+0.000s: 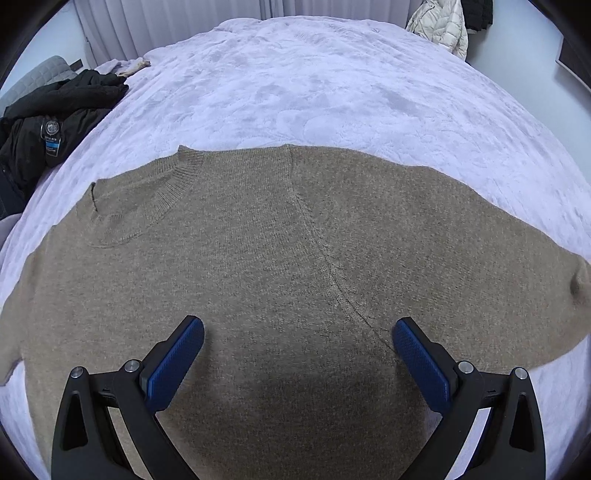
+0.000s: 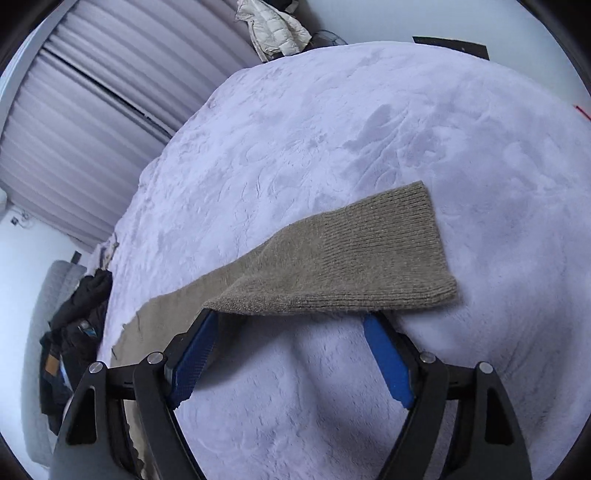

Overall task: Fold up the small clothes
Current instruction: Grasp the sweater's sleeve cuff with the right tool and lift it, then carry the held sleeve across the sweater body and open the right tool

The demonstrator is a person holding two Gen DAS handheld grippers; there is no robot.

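Note:
A tan knit sweater [image 1: 258, 258] lies flat on the pale lilac bedspread [image 1: 314, 85], its ribbed collar [image 1: 166, 192] at the upper left. My left gripper [image 1: 297, 332] is open and empty, hovering over the sweater's chest near the shoulder seam. In the right wrist view the sweater's sleeve [image 2: 332, 258] stretches out to the right and ends in a ribbed cuff [image 2: 399, 251]. My right gripper [image 2: 291, 317] is open, and its fingertips reach under the near edge of the sleeve, which hides them.
A black jacket [image 1: 48, 125] lies heaped at the bed's left edge, also showing in the right wrist view [image 2: 77, 332]. A cream puffer coat [image 1: 443, 26] hangs at the far right. Curtains [image 2: 85, 129] run behind the bed.

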